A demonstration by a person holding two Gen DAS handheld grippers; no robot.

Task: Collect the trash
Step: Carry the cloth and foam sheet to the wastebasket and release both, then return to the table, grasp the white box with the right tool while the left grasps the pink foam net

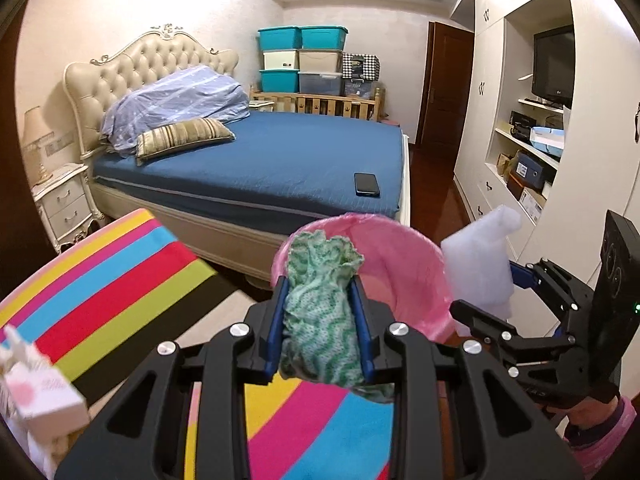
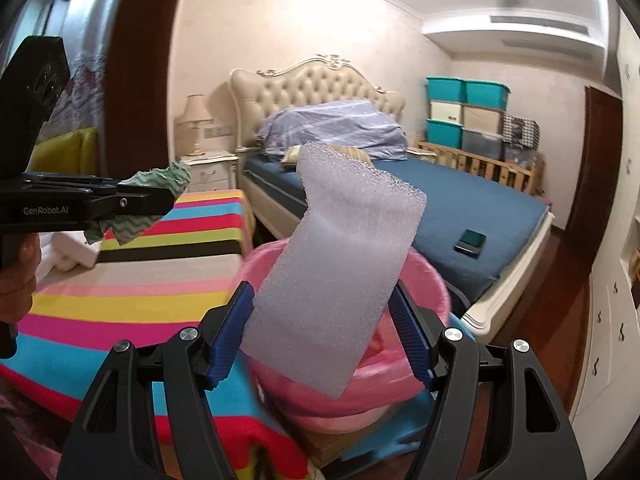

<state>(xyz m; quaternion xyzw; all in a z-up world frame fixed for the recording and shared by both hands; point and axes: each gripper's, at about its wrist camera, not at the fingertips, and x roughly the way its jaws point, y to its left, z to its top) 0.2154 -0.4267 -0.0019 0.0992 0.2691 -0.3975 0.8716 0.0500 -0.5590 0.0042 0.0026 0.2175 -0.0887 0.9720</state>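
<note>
**Bedroom scene: two pieces of trash held at the pink bin**

Bedroom walls in cream surround a bed (image 1: 256,160) with a blue sheet and a tufted headboard; a dark phone (image 1: 366,184) lies near its foot end, at about 1 o'clock in the left wrist view. Teal and beige storage boxes (image 1: 304,60) are stacked against the far wall at 12 o'clock. A rainbow-striped cloth covers the tabletop (image 1: 104,280) at 9 o'clock, with a small pink-and-white box (image 1: 36,392) blurred at its near edge.

The left tool (image 1: 320,320) is clenched on a crumpled green-and-white rag (image 1: 324,300), which bulges out above and below the blue pads. Just beyond it, at 12 to 1 o'clock, stands the bin with a pink liner (image 1: 400,256), its mouth open.

The right tool (image 2: 324,328) grips a sheet of white foam (image 2: 336,272) by its side edges, jaws standing fairly wide; the foam rises upright in front of the bin, its top curling. In this view the left tool sits at 9 o'clock, well apart from the foam.
</note>
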